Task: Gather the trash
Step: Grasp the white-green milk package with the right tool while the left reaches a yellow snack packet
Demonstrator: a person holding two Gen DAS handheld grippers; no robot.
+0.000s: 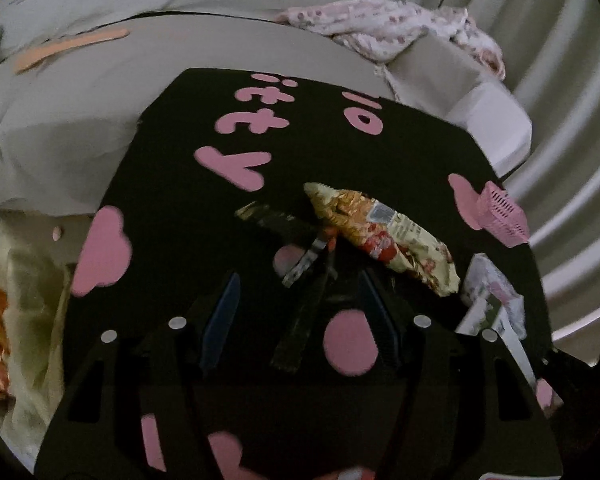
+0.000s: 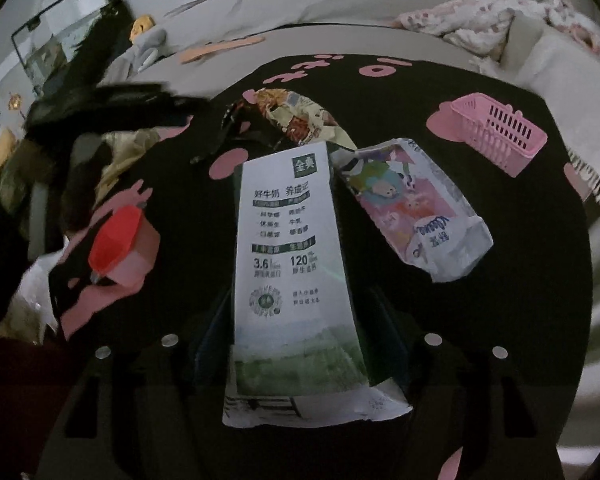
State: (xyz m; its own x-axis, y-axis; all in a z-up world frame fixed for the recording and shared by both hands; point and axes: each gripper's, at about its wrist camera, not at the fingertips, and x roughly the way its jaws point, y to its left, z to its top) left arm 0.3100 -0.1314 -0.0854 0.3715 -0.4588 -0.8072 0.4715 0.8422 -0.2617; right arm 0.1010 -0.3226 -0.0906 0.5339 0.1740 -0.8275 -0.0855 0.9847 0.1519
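Black with pink lettering, the surface [image 1: 172,184] carries the trash. In the left wrist view, the left gripper [image 1: 298,296] stands part open over a dark flat wrapper strip [image 1: 300,312] that runs lengthwise between its jaws; whether the pads press on it cannot be told. A crumpled snack bag [image 1: 384,236] lies just ahead to the right. In the right wrist view, the right gripper [image 2: 300,320] stands wide, with the white milk carton [image 2: 292,240] lengthwise between its jaws, apparently held. A pink basket [image 2: 500,132] sits farther right.
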